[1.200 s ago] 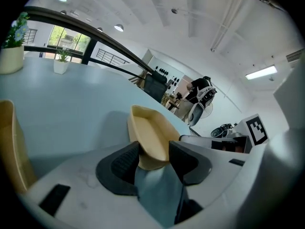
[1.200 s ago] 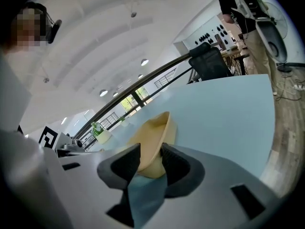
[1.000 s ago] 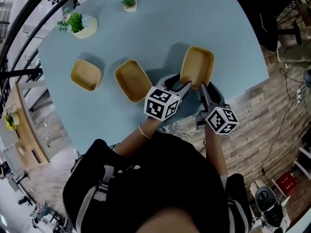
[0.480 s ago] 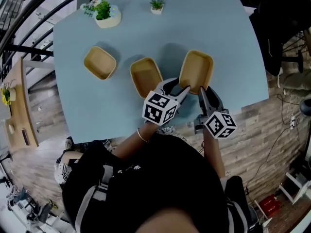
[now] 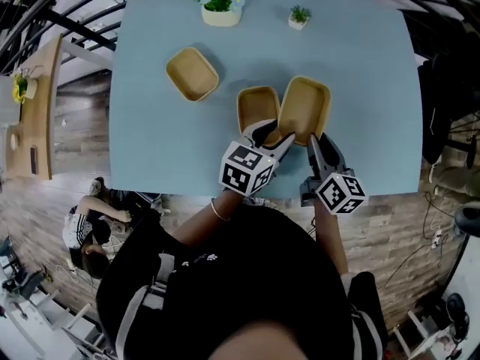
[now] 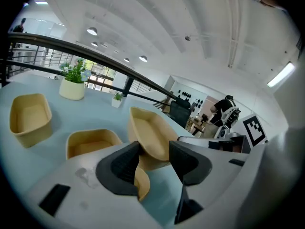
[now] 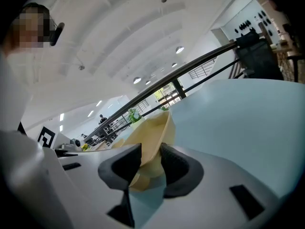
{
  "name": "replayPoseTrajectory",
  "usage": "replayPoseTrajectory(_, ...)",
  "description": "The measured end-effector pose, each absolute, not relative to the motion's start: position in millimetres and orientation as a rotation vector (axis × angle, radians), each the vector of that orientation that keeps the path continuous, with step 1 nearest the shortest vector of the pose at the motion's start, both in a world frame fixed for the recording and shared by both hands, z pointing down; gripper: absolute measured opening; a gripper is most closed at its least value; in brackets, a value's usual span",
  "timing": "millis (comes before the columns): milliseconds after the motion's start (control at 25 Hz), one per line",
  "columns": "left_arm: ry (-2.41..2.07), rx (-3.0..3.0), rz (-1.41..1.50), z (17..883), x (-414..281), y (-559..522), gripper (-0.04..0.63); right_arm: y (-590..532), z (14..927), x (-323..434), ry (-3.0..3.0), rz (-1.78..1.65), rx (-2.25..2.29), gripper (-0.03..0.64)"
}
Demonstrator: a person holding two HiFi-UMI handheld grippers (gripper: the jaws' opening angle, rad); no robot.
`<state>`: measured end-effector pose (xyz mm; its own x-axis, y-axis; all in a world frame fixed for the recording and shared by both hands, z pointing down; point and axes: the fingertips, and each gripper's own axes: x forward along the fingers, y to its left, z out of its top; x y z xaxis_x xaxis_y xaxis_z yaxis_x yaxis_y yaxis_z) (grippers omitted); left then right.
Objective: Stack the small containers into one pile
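Note:
Three tan oval containers are in view. One [image 5: 192, 73] rests at the far left of the blue table [image 5: 150, 148], and a second [image 5: 256, 108] sits mid-table. The third container [image 5: 304, 108] is tilted and raised, its left side over the second one's right rim. My left gripper [image 5: 281, 136] is shut on its near rim, and my right gripper [image 5: 312, 139] pinches the same rim just to the right. In the left gripper view the held container [image 6: 151, 135] sits between the jaws, with the second container [image 6: 90, 142] beside it. The right gripper view has the held container's wall [image 7: 151, 137] clamped.
A white pot with a green plant [image 5: 220, 7] and a tiny potted plant [image 5: 299, 16] stand at the table's far edge. The table's near edge runs just under my grippers. A person [image 5: 90, 227] is on the wooden floor at the left.
Both grippers have carried the held container leftwards towards the middle container, so the gap between them has closed. My head view has shifted, so the table sits differently in the frame.

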<state>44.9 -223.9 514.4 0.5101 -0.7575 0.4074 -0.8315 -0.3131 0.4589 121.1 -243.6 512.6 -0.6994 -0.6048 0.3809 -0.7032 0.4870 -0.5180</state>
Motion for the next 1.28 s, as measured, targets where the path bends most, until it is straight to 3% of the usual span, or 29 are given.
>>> replayPoseTrajectory(600,-1.554,1.965,0.107,514,-26,-177,0.178,-220,515,39,-2.651,0.892,0.740,0.127)
replayPoseTrajectory(1280,-1.535,1.883,0.113,540,-28,-161,0.178,-212,539,31,-2.587,0.872,0.660,0.124)
